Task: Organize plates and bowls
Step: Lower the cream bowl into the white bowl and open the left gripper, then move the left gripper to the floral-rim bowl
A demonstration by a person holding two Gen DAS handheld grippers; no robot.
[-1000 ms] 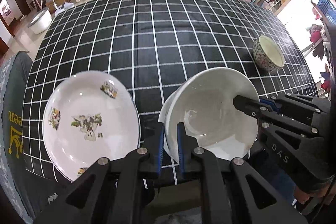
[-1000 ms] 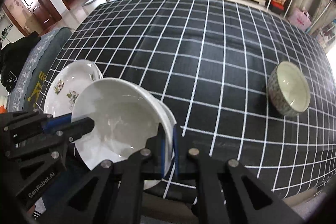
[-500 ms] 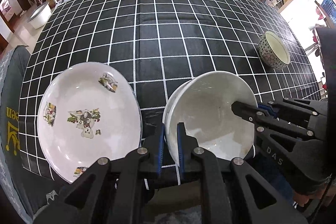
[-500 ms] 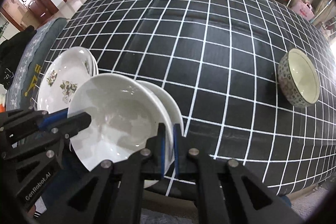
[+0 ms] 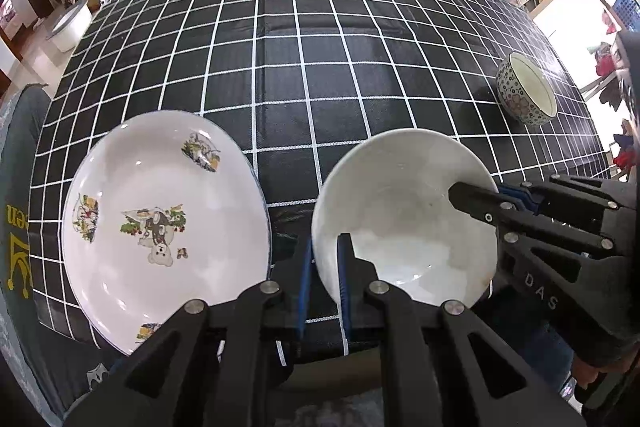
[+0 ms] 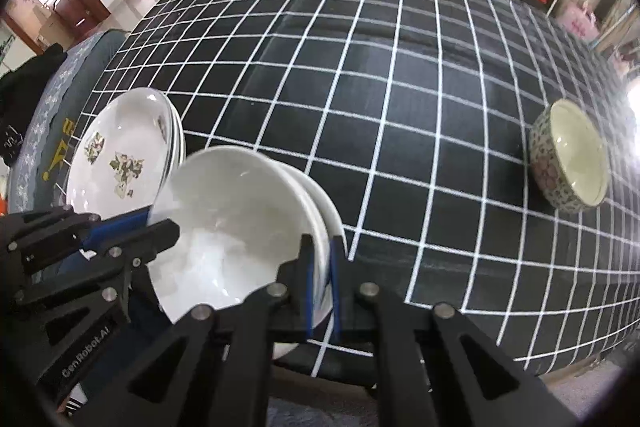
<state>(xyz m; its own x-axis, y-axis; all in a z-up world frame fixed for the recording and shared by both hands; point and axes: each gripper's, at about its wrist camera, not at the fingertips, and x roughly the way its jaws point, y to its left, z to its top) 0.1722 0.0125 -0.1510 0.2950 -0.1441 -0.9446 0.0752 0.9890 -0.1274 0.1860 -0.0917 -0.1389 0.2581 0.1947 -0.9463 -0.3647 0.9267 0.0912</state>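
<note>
Over the checked tablecloth point(image 5: 320, 67), left gripper point(image 5: 324, 259) and right gripper point(image 6: 320, 267) clamp opposite rims of the white bowl point(image 5: 400, 219) — held between them.

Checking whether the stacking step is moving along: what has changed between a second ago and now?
Almost nothing. The left gripper and right gripper stay shut on opposite sides of the white bowl's rim, and it remains over the bowl beneath. Nothing was let go. The decorated plate and patterned bowl have not moved.
</note>
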